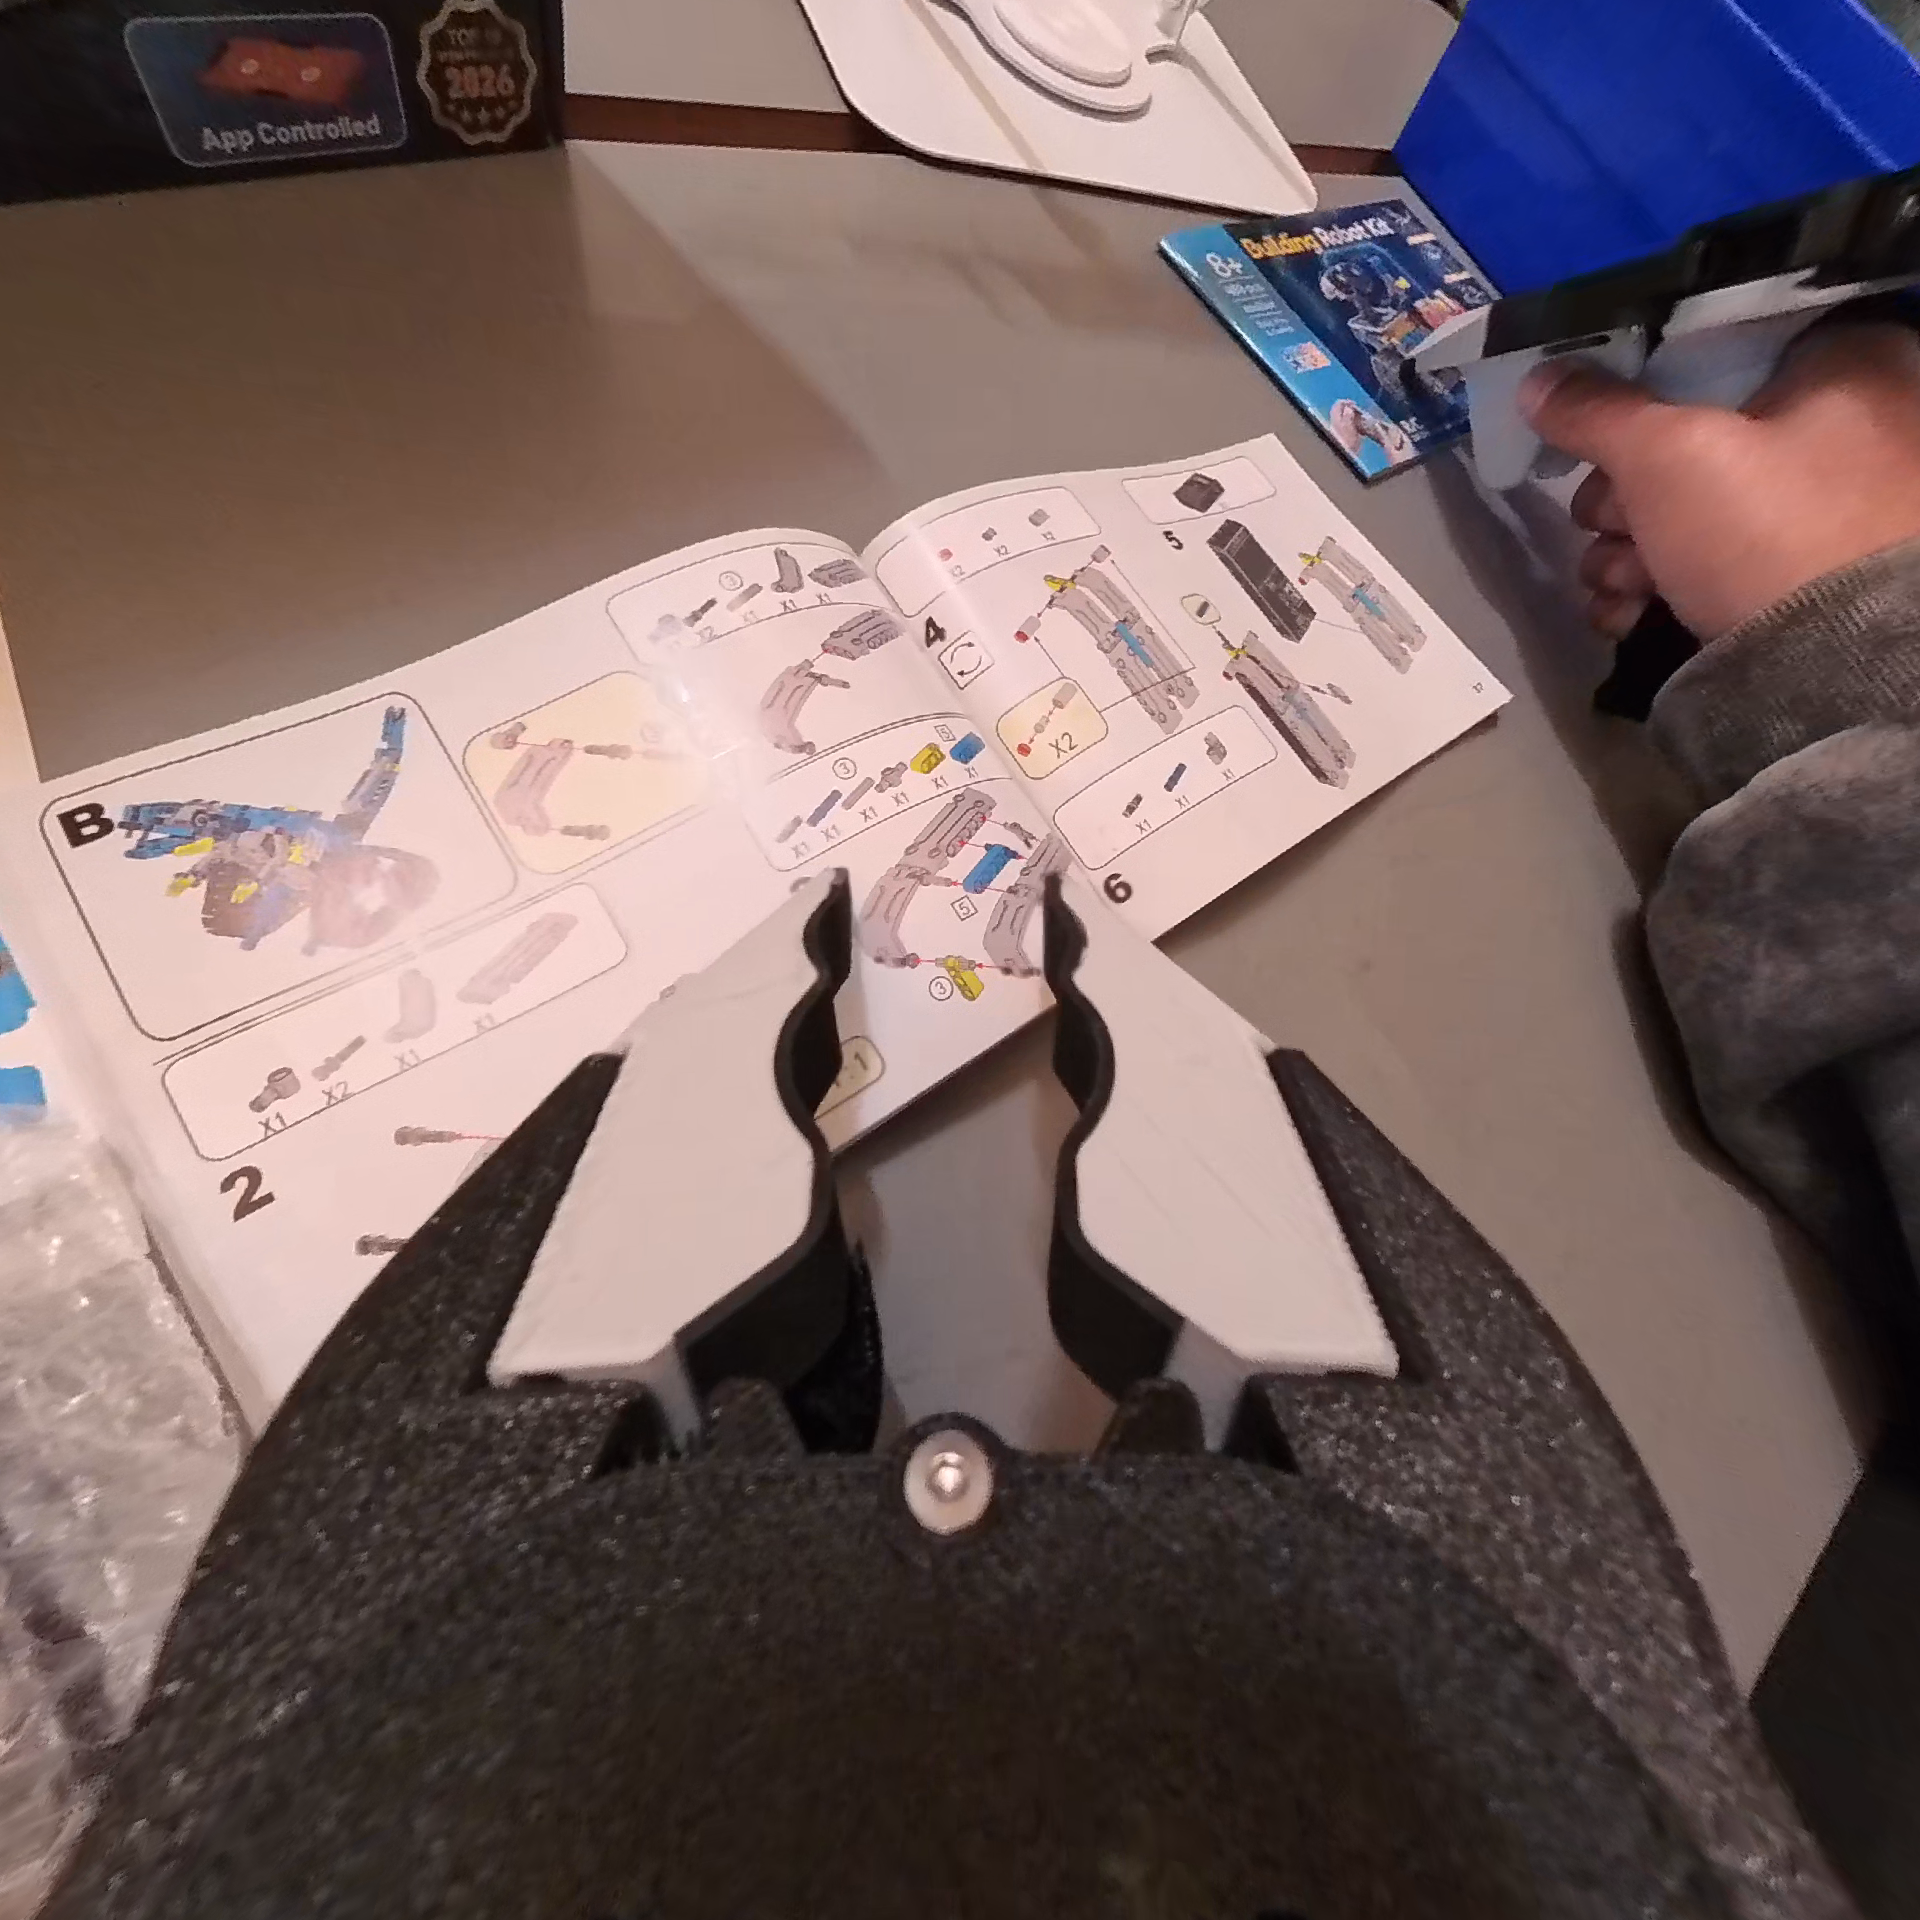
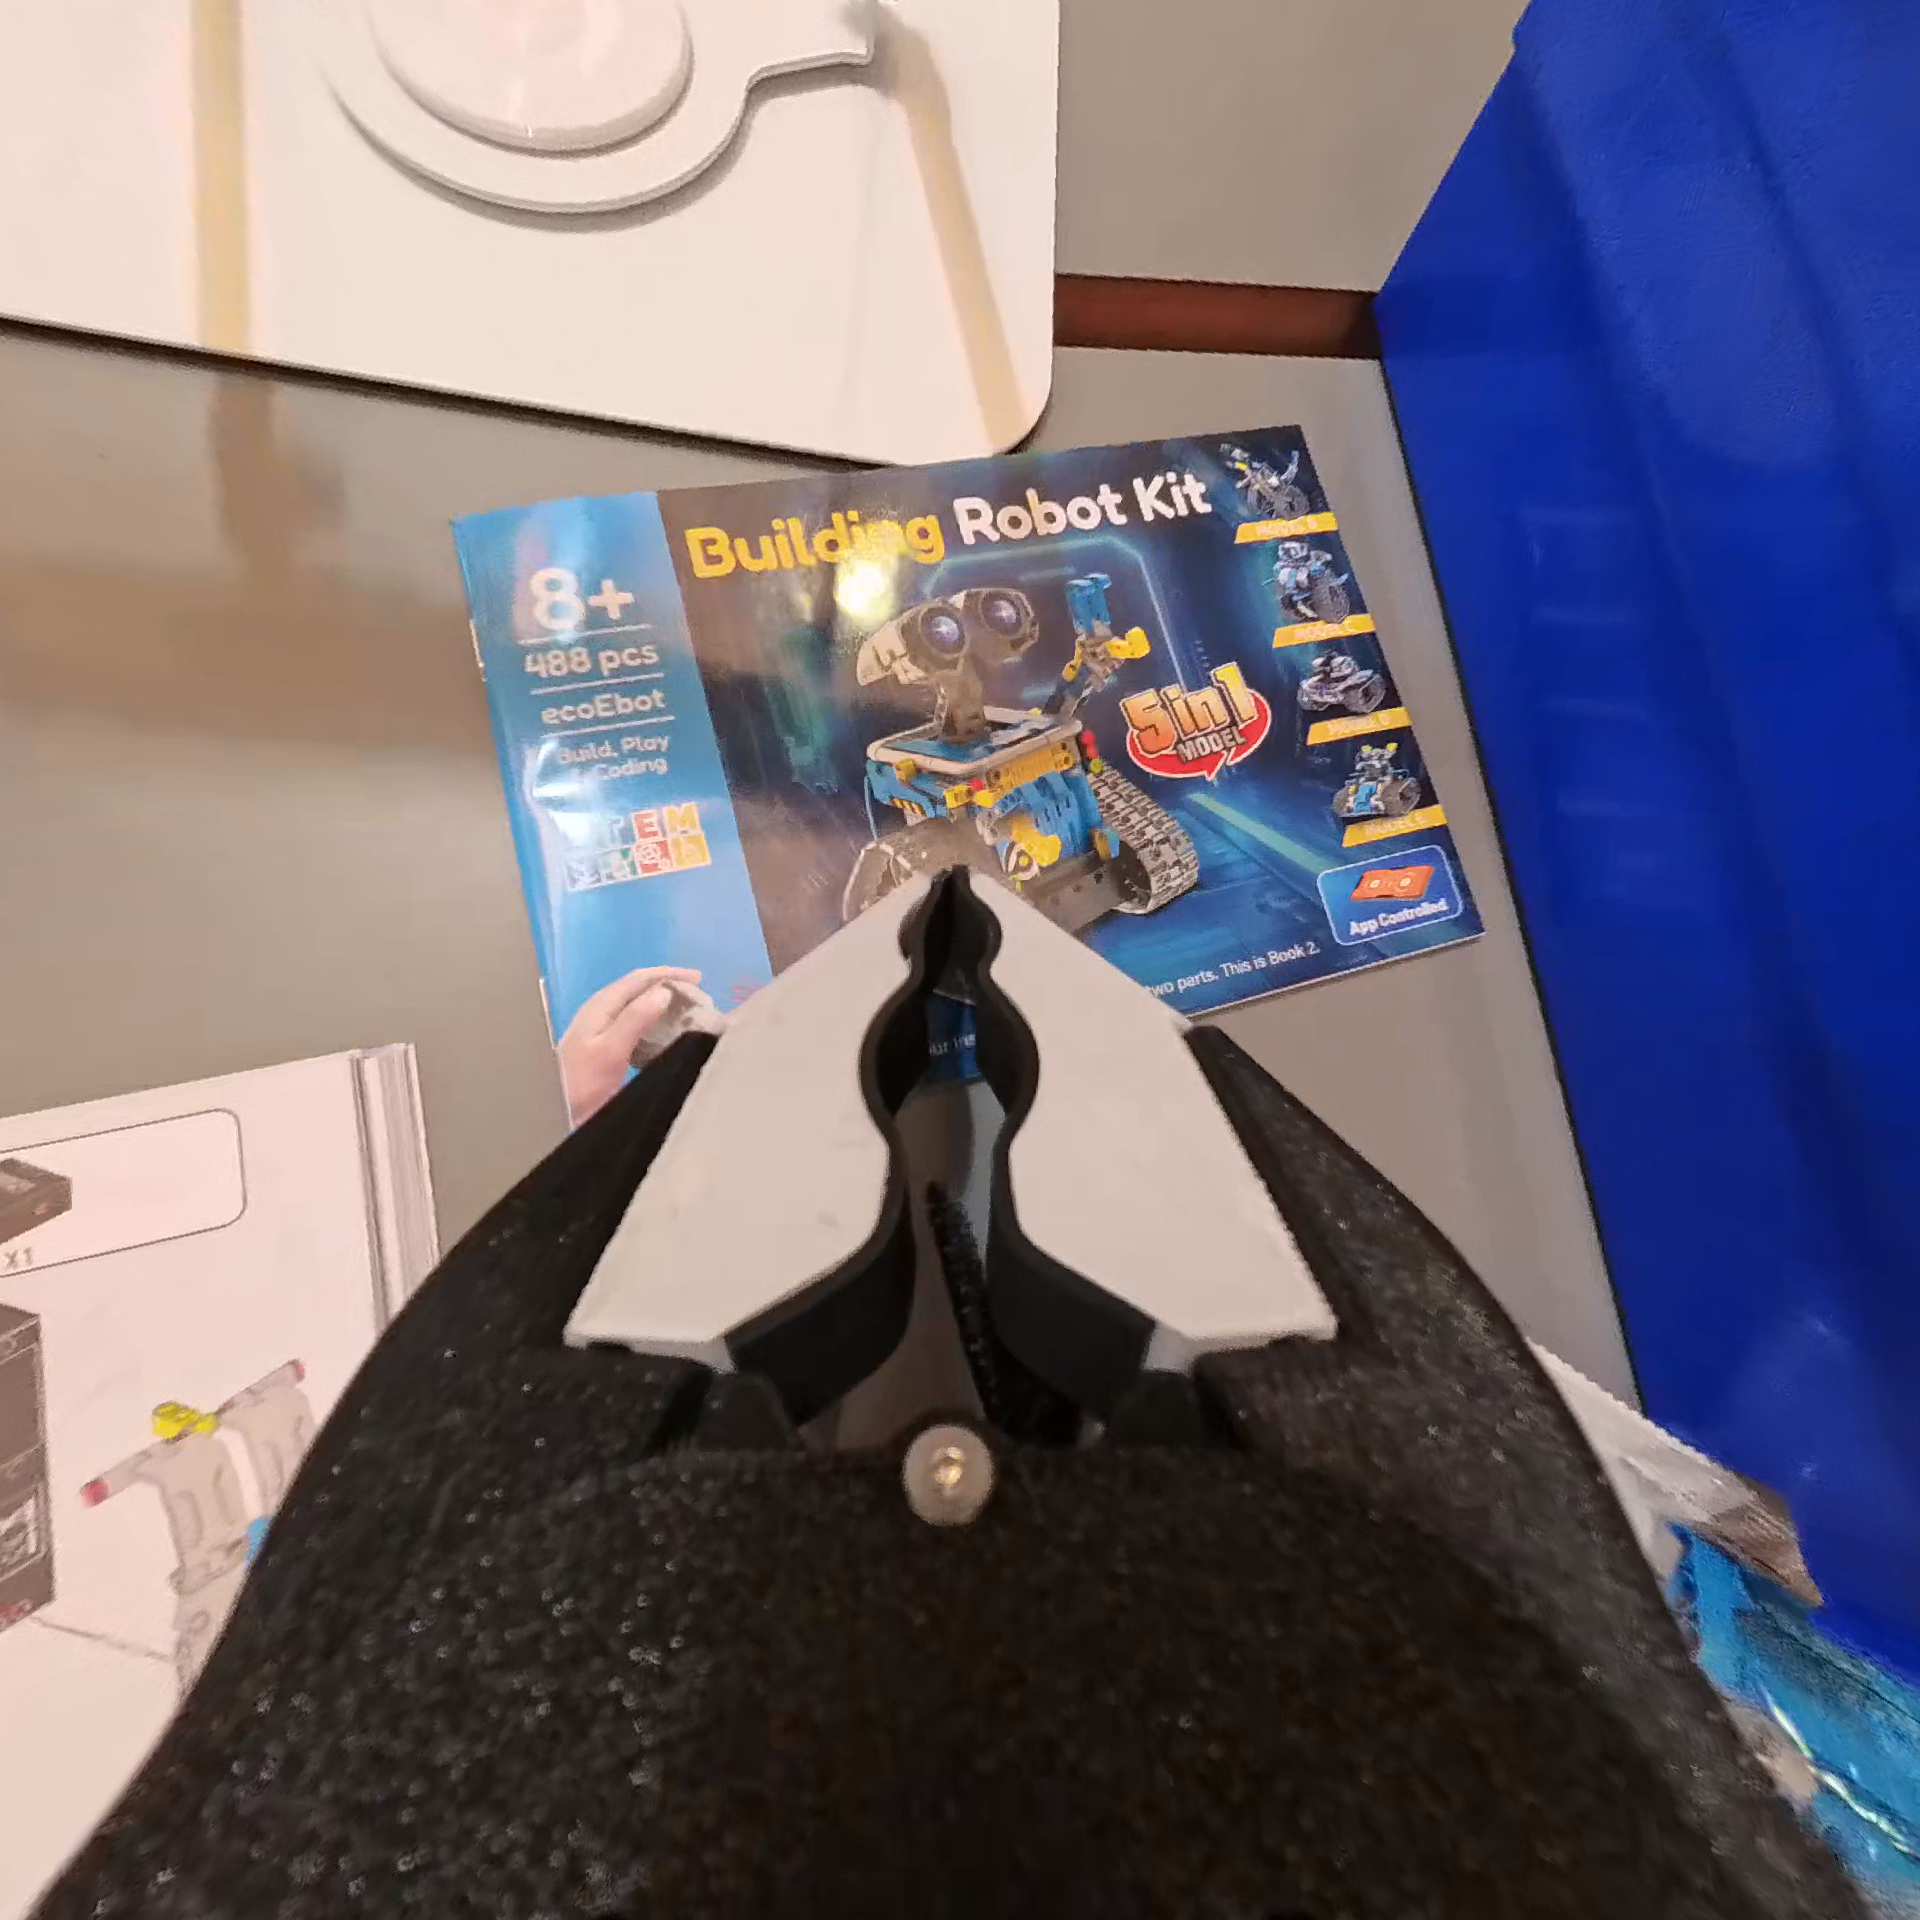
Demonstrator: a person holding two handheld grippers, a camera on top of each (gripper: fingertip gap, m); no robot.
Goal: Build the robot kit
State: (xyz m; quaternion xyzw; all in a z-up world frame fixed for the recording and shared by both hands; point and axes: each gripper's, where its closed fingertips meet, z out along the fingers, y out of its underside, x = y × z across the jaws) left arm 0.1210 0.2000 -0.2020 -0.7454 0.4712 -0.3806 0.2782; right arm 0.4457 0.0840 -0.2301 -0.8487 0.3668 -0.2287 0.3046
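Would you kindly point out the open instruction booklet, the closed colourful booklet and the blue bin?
open instruction booklet (image 1: 582, 831): left wrist view, left page.
closed colourful booklet (image 2: 935, 707): right wrist view, cover middle.
blue bin (image 2: 1683, 727): right wrist view, side wall.

An open instruction booklet (image 1: 727, 831) lies flat on the bench (image 1: 416, 416), spread across its middle. To its right, a little farther back, a closed booklet (image 2: 935, 727) lies flat as well, apart from the open one. Behind the closed booklet rests a flat tray (image 2: 520, 208), its near corner just beside the booklet's far edge. A bin (image 2: 1714, 727) stands to the right of the closed booklet, close against its right edge. At the far left of the bench sits a box (image 1: 281, 94), well apart from the tray. A plastic bag (image 1: 83, 1351) lies at the near left, beside the open booklet's left page.
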